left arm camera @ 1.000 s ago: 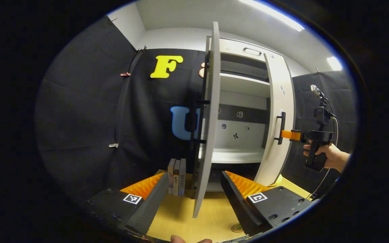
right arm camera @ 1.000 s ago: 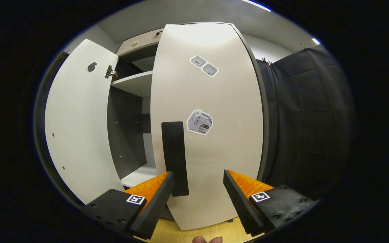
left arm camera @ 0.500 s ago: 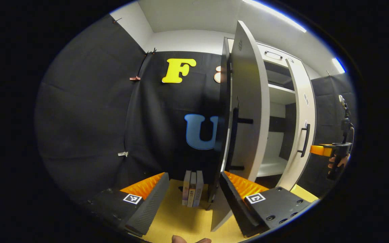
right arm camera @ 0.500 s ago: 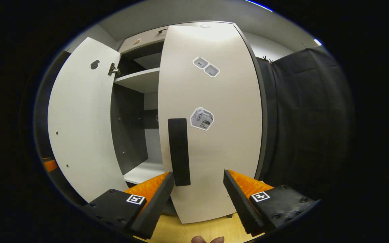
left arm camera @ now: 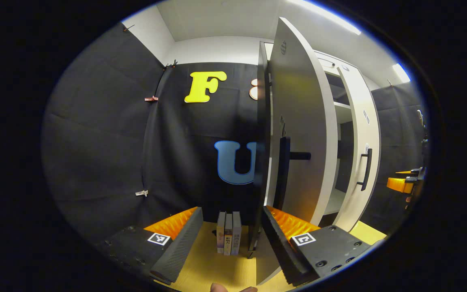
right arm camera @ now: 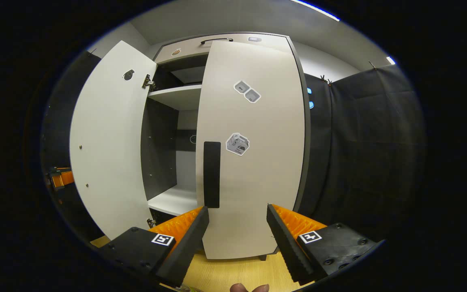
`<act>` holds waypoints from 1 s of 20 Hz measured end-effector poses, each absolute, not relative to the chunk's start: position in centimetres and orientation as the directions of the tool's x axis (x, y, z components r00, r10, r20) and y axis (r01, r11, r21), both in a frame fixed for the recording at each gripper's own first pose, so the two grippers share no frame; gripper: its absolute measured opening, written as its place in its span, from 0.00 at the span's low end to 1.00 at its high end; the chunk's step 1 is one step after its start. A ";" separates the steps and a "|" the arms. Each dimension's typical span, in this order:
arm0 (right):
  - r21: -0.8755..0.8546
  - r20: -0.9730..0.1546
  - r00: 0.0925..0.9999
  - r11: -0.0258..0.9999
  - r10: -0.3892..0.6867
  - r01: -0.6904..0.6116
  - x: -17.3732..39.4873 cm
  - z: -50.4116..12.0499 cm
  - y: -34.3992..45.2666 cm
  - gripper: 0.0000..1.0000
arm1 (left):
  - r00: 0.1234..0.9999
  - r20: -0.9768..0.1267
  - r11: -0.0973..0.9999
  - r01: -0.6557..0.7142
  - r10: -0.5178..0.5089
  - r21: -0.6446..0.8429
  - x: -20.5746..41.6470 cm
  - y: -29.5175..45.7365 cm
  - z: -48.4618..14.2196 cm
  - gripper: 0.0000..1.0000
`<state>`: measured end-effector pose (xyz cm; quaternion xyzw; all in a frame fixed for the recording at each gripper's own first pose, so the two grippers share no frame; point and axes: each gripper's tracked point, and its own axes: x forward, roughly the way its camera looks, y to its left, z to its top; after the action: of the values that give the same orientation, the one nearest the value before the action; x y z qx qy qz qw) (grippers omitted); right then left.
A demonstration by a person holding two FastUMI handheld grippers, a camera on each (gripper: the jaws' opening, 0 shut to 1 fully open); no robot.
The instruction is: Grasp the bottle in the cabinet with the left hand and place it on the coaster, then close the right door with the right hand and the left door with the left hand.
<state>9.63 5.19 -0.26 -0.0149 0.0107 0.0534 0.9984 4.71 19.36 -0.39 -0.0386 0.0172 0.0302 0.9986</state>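
The bottle and the coaster cannot be made out in either view, so whether that first step is done cannot be checked; the shelves visible inside the cabinet (right arm camera: 176, 97) look bare, which suggests the work is now at the doors.

Nearest in the left gripper view, the left tool (left arm camera: 230, 239) is spread wide and holds nothing. Its right finger (left arm camera: 276, 239) sits just beside the bottom edge of the left door (left arm camera: 302, 134), but contact cannot be confirmed. Between the fingers, a few books (left arm camera: 228, 232) stand upright on the wooden table (left arm camera: 213, 267) against the booth's wall. The left door is seen almost edge-on, its black handle (left arm camera: 284, 172) facing this tool.

In the right gripper view, the right tool (right arm camera: 233, 239) is likewise wide open and empty, a short way off the right door (right arm camera: 253, 154), whose dark handle (right arm camera: 212, 174) lies just above the left finger. This door looks nearly closed, with a gap to the left showing the cabinet's interior. The left door (right arm camera: 108, 138) stands wide open farther left, and the left tool (right arm camera: 61, 178) shows beyond its edge.

By my reading the right-door step is close to done and the left door is in hand. The next move calls for the left tool to press the door's outer face and swing it round on its hinges until it meets the cabinet front, and perhaps a last nudge to the right door.
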 end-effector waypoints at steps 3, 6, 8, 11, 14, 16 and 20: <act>-0.008 -0.035 0.993 0.994 0.111 -0.111 9.2 -0.5 4.6 0.95 | 0.999 -0.041 0.997 -0.035 0.032 -0.072 4.3 17.0 -0.3 0.93; -0.001 -0.040 0.993 0.994 0.111 -0.111 8.6 -0.6 3.8 0.95 | 0.999 -0.043 0.996 0.000 -0.003 -0.088 4.1 14.1 -0.2 0.93; 0.002 -0.043 0.993 0.994 0.110 -0.110 8.3 -0.7 3.2 0.96 | 0.999 -0.042 0.995 0.019 -0.024 -0.101 4.5 12.1 -0.1 0.93; 0.010 -0.048 0.993 0.994 0.108 -0.108 7.8 -0.7 2.2 0.95 | 0.999 -0.035 0.994 0.037 -0.041 -0.102 5.3 9.1 0.2 0.93; -0.006 -0.041 0.993 0.994 0.109 -0.109 7.3 -0.7 1.9 0.96 | 0.998 -0.035 0.994 0.056 -0.060 -0.096 6.4 6.1 0.3 0.94; 0.000 -0.046 0.992 0.993 0.118 -0.118 7.1 -0.8 2.0 0.95 | 0.996 -0.042 0.994 0.069 -0.073 -0.084 7.3 4.8 0.4 0.94; -0.004 -0.046 0.991 0.992 0.122 -0.123 6.6 -0.8 1.6 0.96 | 0.995 -0.051 0.992 0.076 -0.081 -0.100 9.5 0.8 0.2 0.94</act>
<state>6.56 1.64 -0.84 -0.0035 0.0228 0.0614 0.9978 9.48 0.83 0.19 -0.0491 0.0276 -0.0394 0.9976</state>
